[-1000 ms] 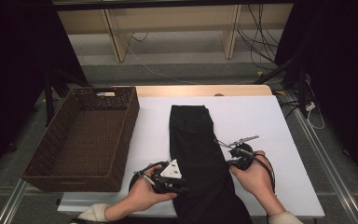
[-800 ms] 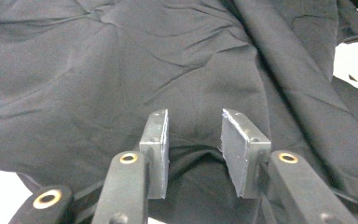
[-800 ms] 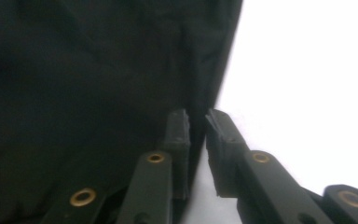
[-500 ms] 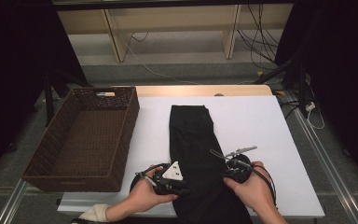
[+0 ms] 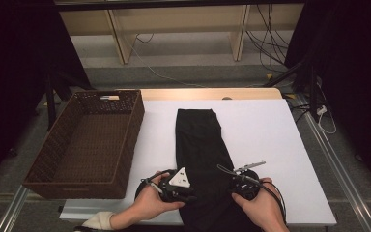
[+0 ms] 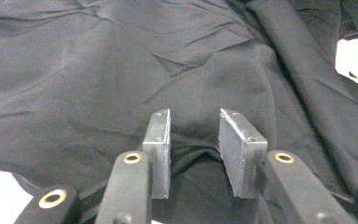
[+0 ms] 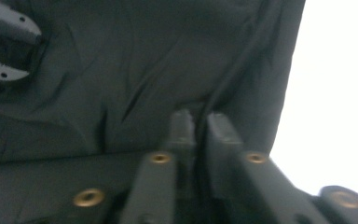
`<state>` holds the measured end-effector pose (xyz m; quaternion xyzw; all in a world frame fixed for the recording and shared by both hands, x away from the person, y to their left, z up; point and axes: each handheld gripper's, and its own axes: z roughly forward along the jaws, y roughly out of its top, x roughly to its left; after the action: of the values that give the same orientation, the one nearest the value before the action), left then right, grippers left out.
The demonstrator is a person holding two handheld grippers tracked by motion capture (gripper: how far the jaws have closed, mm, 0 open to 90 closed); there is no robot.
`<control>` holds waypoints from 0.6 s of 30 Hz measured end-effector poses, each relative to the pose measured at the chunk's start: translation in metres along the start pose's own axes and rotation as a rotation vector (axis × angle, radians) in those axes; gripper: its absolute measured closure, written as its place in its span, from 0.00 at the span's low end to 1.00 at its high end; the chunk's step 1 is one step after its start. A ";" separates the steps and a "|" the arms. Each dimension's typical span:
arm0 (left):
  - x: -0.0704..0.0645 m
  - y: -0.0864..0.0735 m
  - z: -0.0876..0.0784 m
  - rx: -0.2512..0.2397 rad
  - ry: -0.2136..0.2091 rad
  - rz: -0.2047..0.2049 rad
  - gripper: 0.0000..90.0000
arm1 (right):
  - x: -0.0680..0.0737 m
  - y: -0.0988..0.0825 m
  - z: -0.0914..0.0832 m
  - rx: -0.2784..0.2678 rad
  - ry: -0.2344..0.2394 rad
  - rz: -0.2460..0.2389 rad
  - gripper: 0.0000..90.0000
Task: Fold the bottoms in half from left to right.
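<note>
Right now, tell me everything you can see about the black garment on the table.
The black garment is a long, narrow piece of thin, matte, creased fabric, lying flat lengthwise on the white table, right of the wicker basket. Its near end runs off the table's front edge. The left gripper has open jaws around a raised fold; the right gripper pinches its edge.

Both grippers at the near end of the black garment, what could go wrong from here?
1. The left gripper is open, with black fabric garment bunched between its pads; it may pinch little cloth.
2. The right gripper looks shut on an edge fold; that thin grip could slip.
3. The near end overhangs the white table; the garment may slide off.
</note>
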<state>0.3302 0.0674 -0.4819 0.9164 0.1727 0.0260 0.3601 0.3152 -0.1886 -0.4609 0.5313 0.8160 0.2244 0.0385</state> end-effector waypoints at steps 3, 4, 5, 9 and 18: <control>0.000 0.000 0.000 -0.001 0.000 -0.002 0.72 | -0.005 0.001 -0.005 0.009 0.011 -0.012 0.99; 0.000 0.000 0.000 -0.001 -0.001 -0.001 0.72 | -0.006 0.001 -0.008 0.010 0.008 -0.013 0.99; 0.000 0.000 0.000 -0.001 -0.002 0.000 0.72 | -0.009 0.002 -0.011 0.013 -0.003 -0.019 0.99; -0.002 0.001 0.001 -0.007 -0.006 -0.004 0.72 | -0.018 0.002 -0.014 0.002 -0.033 -0.035 0.99; -0.002 0.001 0.000 -0.014 0.001 -0.001 0.71 | -0.020 0.000 -0.020 -0.022 -0.106 -0.049 0.89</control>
<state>0.3288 0.0662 -0.4808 0.9138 0.1731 0.0276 0.3663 0.3178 -0.2126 -0.4464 0.5219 0.8231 0.2038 0.0930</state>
